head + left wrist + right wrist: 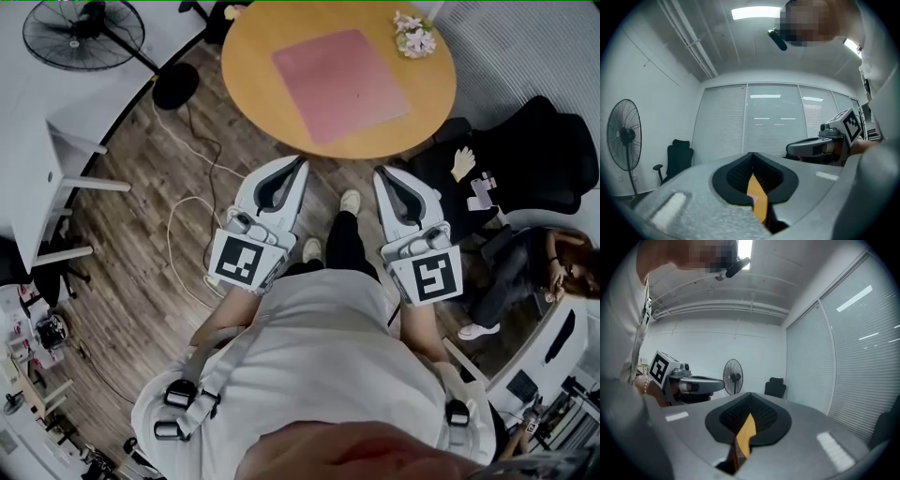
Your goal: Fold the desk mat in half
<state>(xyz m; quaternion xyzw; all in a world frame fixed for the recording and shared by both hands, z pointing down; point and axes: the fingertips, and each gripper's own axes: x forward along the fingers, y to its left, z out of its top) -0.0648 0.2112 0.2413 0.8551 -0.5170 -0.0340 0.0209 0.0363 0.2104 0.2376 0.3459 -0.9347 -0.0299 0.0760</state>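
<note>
A pink desk mat [339, 83] lies flat and unfolded on the round wooden table [253, 66] in the head view. Both grippers hang in the air short of the table's near edge, pointing at it and touching nothing. My left gripper [302, 161] has its jaws pressed together and empty, and so has my right gripper [380, 172]. In the left gripper view the closed jaws [751, 154] leave a thin slit that shows orange tabletop and a sliver of pink. The right gripper view shows its jaws [750, 395] likewise closed over a strip of tabletop.
A small bunch of flowers [413, 36] sits at the table's far right rim. A standing fan [82, 33] is at the back left, with a cable [192, 216] across the wood floor. A black office chair [534, 159] and a seated person [562, 267] are at the right.
</note>
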